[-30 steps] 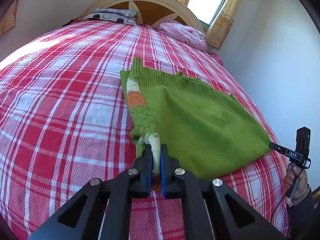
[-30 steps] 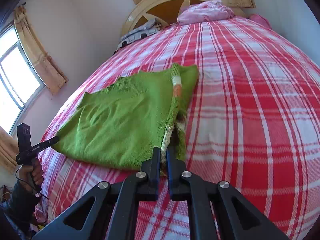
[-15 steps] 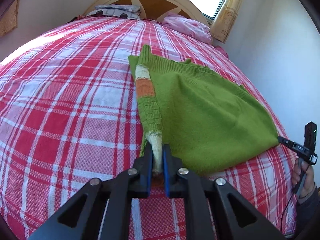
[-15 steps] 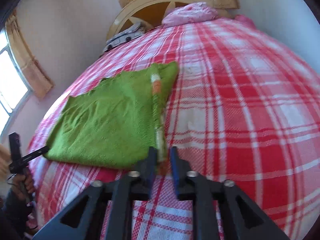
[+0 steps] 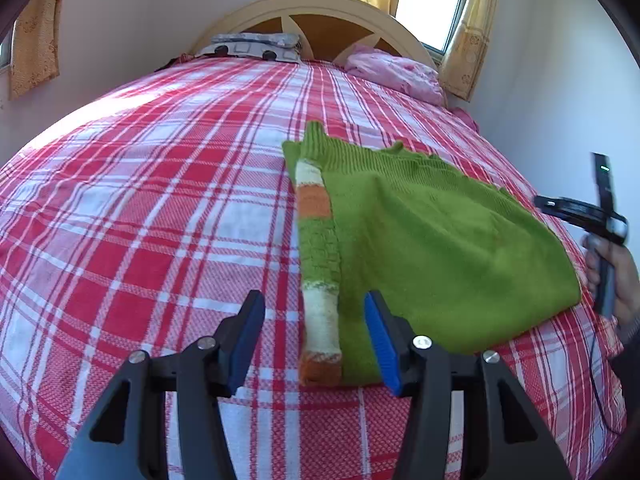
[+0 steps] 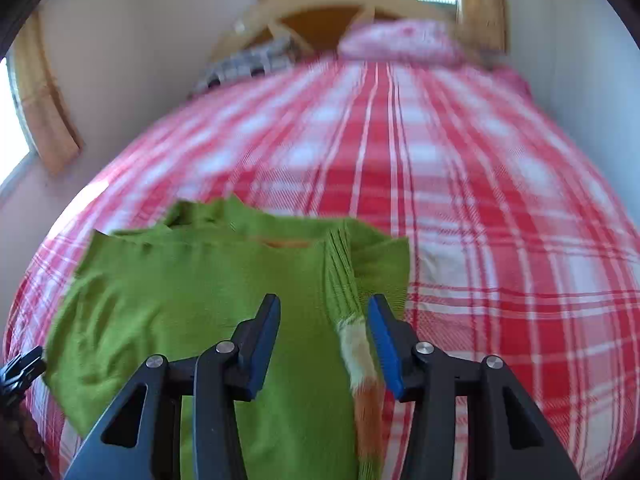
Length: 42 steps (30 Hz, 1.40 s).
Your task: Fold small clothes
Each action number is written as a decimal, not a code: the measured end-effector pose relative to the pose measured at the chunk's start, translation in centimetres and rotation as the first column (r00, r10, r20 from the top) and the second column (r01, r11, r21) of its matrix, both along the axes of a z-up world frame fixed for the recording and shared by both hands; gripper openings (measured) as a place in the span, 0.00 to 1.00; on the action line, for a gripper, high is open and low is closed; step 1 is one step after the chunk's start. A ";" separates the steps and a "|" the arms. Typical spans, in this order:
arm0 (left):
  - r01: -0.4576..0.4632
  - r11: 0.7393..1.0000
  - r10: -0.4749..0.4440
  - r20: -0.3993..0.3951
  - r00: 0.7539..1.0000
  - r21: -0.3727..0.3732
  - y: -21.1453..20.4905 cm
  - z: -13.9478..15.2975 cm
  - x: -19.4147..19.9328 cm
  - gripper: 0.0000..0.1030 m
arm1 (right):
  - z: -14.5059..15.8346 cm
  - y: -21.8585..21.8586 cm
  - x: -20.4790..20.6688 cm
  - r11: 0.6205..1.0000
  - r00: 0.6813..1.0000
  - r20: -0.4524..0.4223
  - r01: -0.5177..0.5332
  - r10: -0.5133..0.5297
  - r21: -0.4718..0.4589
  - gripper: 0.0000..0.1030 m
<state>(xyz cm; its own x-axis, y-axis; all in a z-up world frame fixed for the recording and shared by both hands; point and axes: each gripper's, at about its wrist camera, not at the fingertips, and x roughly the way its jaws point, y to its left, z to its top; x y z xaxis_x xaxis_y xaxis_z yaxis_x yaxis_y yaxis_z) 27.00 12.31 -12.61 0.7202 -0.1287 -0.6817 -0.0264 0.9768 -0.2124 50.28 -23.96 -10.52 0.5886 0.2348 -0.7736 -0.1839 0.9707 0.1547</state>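
A green knit sweater lies flat on the red plaid bed. Its striped white-and-orange sleeve is folded along its left edge. My left gripper is low over the cuff and its jaws are opening; the sleeve lies between them, untouched by the blue pads. In the blurred right wrist view, my right gripper hovers over the sweater. Its jaws are closing slightly, and the sleeve runs close to the right finger without being pinched.
A curved headboard stands at the far end, with a pink pillow and a patterned one. A hand holds a black device beside the bed, also seen as the device. A white wall lies to the right.
Both grippers were shut on the sleeve's cuff and have let go. The left jaws spread wide in place. The right gripper opened and swept forward over the sweater.
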 end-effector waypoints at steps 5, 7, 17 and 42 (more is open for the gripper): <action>0.029 0.999 -0.028 -0.015 0.999 0.031 -1.1 -1.0 0.2 0.53 | -1.2 -0.4 1.7 0.997 0.999 0.020 0.042 -0.041 -0.071 0.04; 0.038 0.999 -0.037 -0.021 0.999 0.026 -1.2 -1.1 0.2 0.53 | -1.6 -1.6 1.9 0.996 0.997 0.010 0.078 -0.078 -0.041 0.04; 0.030 0.999 -0.029 -0.032 0.999 0.031 -1.2 -1.2 0.1 0.61 | 2.6 -0.5 -2.0 0.996 0.986 0.152 0.075 -0.068 -0.046 0.43; -0.127 0.986 0.129 -0.018 0.991 0.111 2.9 -0.2 0.8 0.87 | -0.6 13.4 -8.3 0.929 0.943 0.029 -0.322 0.332 -0.182 0.60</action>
<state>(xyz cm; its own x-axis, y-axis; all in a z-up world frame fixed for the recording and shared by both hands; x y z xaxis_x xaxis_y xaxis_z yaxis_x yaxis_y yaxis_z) 27.83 15.25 -12.84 0.7085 0.0396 -0.7046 -0.1566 0.9824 -0.1023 41.95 -10.61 -11.13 0.5473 0.2885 -0.7856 -0.4993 0.8659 -0.0299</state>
